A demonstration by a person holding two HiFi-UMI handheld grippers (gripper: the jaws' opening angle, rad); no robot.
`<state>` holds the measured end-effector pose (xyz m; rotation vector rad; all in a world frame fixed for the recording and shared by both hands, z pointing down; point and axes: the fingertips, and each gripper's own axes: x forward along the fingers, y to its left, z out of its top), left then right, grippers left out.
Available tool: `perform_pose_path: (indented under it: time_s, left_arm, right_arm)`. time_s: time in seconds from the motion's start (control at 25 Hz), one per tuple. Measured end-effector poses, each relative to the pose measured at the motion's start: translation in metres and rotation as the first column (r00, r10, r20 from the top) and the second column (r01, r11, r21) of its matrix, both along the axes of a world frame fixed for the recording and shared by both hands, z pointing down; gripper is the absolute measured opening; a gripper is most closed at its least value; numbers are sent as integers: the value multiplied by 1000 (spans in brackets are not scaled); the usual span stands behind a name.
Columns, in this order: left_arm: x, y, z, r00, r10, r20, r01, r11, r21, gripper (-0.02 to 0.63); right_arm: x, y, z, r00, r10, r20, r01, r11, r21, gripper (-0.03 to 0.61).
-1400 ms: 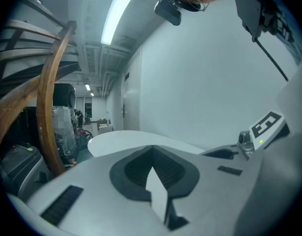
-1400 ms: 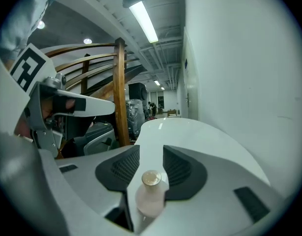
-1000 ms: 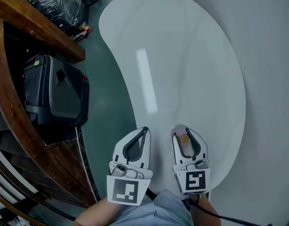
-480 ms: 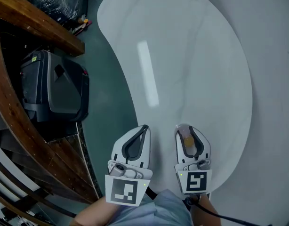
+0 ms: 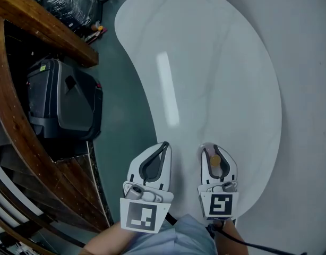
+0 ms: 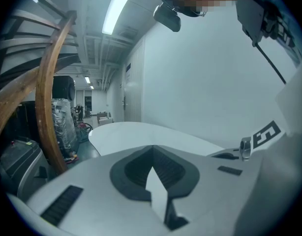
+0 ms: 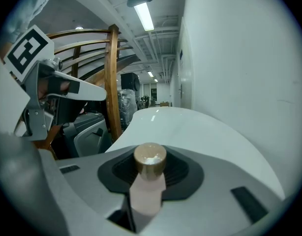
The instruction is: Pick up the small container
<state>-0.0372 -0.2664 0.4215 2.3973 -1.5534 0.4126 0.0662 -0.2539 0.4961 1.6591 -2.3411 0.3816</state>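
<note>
From above, the head view places the small container (image 5: 215, 160) over the near end of the white worktop (image 5: 216, 62), inside the loop of the right gripper (image 5: 213, 150). Only its gold cap (image 7: 150, 157) shows there. The right gripper view adds a pale pink body (image 7: 147, 195) under that cap, standing upright in the slot between the jaws. These jaws have just been closing and sit against its sides. The container's foot is sunk behind the jaws, so neither view tells whether it rests on the worktop or hangs clear of it.

The left gripper (image 5: 163, 146) lies just beside the right one, at the worktop's left edge. Its own view shows the jaws drawn together on nothing, with only a thin pale sliver between them.

Left of the worktop, the head view shows green floor (image 5: 126, 100), a dark case (image 5: 62, 105) and a curved wooden rail (image 5: 11, 121). A plastic-wrapped bundle (image 5: 67, 1) sits in the top corner. A bright strip of lamp glare (image 5: 167, 89) lies across the worktop.

Only the gripper views show the white wall (image 7: 239, 58) running alongside the worktop and the ceiling lamp (image 7: 143, 14). The person's sleeve (image 5: 179, 238) is cut off by the head view's bottom edge.
</note>
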Motion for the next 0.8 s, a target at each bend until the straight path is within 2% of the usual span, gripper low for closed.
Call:
perform_pose_path:
  time_s: [0.16, 0.24, 0.28, 0.32, 0.4, 0.44, 0.56, 0.68, 0.8]
  left_arm:
    - [0, -1, -14, 1000, -18, -25, 19, 999, 41, 0]
    - [3, 0, -25, 999, -16, -33, 19, 997, 71, 0]
    - [6, 2, -31, 1000, 9, -7, -8, 995, 97, 0]
    - [9, 4, -38, 996, 63, 63, -71, 988, 135, 0]
    - [16, 10, -52, 957, 171, 233, -218, 956, 198, 0]
    - [17, 13, -59, 947, 183, 265, -244, 945, 219, 0]
    - [21, 25, -79, 951, 157, 265, -230, 933, 276, 0]
    - [26, 35, -94, 960, 129, 249, -211, 917, 338, 0]
    - [25, 41, -110, 965, 99, 242, -192, 896, 401, 0]
  right_arm:
    - [2, 0, -16, 1000, -22, -14, 22, 1000, -3, 107]
    - [0, -3, -37, 1000, -28, 6, 28, 998, 47, 107]
    - [-1, -3, -49, 999, -35, 16, 34, 997, 75, 107]
    - [-2, -2, -59, 999, -49, 11, 47, 996, 81, 107]
    - [-4, 5, -75, 997, -80, -10, 80, 995, 67, 107]
    - [-4, 8, -85, 996, -88, -5, 88, 993, 78, 107]
    - [-2, 16, -115, 995, -96, 37, 90, 986, 143, 107]
    - [6, 25, -130, 995, -98, 12, 96, 989, 111, 107]
    - [10, 31, -145, 995, -96, 6, 94, 986, 135, 107]
